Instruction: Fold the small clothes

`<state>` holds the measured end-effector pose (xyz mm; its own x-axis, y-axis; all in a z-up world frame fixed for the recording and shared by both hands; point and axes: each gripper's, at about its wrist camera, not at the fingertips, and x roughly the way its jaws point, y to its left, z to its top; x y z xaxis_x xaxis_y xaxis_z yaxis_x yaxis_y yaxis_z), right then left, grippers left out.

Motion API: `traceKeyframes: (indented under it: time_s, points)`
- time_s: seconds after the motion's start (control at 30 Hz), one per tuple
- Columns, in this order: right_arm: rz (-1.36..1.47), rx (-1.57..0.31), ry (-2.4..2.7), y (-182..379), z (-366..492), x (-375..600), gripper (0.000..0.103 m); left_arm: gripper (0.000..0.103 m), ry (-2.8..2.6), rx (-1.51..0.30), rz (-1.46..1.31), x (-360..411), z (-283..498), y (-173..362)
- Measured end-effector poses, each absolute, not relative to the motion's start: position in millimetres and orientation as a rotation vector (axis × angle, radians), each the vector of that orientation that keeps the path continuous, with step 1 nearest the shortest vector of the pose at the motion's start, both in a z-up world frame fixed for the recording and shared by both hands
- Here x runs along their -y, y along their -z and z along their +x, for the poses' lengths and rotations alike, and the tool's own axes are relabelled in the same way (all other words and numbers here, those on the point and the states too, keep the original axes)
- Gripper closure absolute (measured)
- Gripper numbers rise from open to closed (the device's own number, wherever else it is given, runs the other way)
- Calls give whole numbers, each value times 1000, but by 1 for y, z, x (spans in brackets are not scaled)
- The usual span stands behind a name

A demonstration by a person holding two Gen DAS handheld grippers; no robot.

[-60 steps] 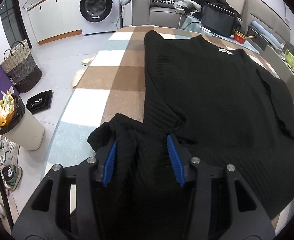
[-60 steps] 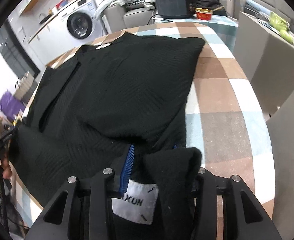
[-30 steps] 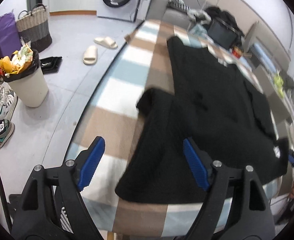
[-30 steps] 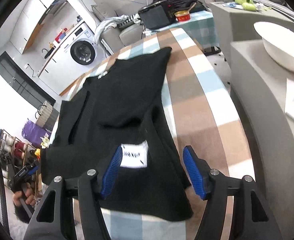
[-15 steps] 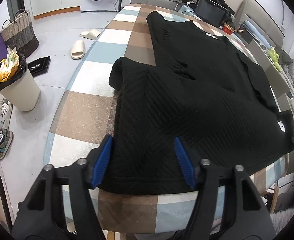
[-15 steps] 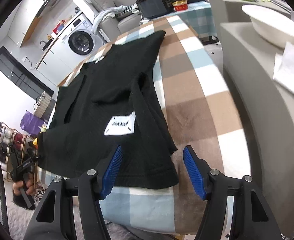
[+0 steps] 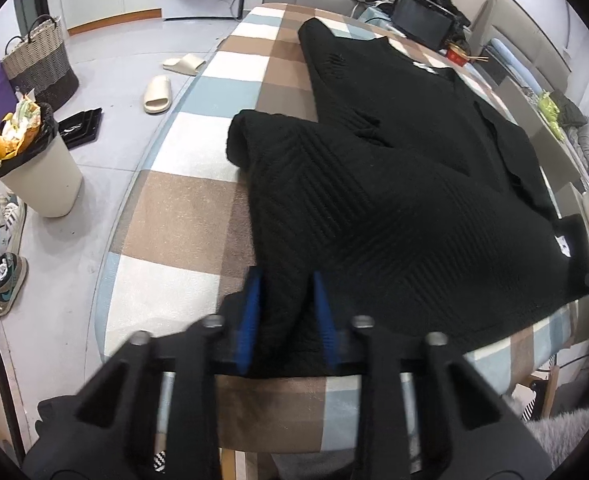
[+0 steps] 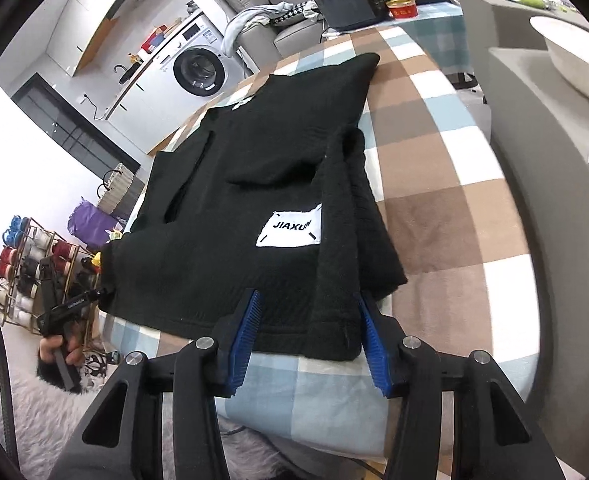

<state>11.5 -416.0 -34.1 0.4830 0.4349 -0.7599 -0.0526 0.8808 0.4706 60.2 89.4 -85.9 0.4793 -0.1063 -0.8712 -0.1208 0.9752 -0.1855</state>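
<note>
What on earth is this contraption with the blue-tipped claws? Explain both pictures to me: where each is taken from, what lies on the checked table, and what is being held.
There is no robot. A person holds a two-fingered clamp in each hand, and a wide-angle camera on each clamp looks along its fingers.

One picture looks out from the left gripper, the other from the right gripper. The right-hand picture also shows the other hand holding the left clamp.

A black knitted sweater with a white label lies on the table's checked cloth.

Both clamps are closing on the sweater's near hem. The left one's blue pads already pinch its corner; the right one's jaws straddle the other corner with gaps still showing.
</note>
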Motion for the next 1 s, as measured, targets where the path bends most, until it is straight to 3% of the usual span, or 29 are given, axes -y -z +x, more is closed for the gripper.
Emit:
traceKeyframes:
  time_s: [0.03, 0.07, 0.13, 0.17, 0.53, 1.0]
  points:
    - [419, -1041, -305, 37, 13, 415, 69, 90, -9, -1066, -242, -91, 59, 85]
    - [424, -1050, -299, 39, 16, 415, 72, 93, -2, -1062, -248, -92, 59, 84]
    - [446, -1067, -268, 46, 20, 418, 92, 97, 8, -1046, -263, -95, 56, 81]
    - [454, -1067, -254, 47, 21, 420, 93, 98, 17, -1036, -277, -96, 55, 78]
    - [619, -756, -278, 0, 33, 441, 95, 100, 69, -816, -464, -114, 71, 26]
    - [712, -681, -159, -20, 177, 440, 95, 100, 0, -672, -481, -132, 203, -12]
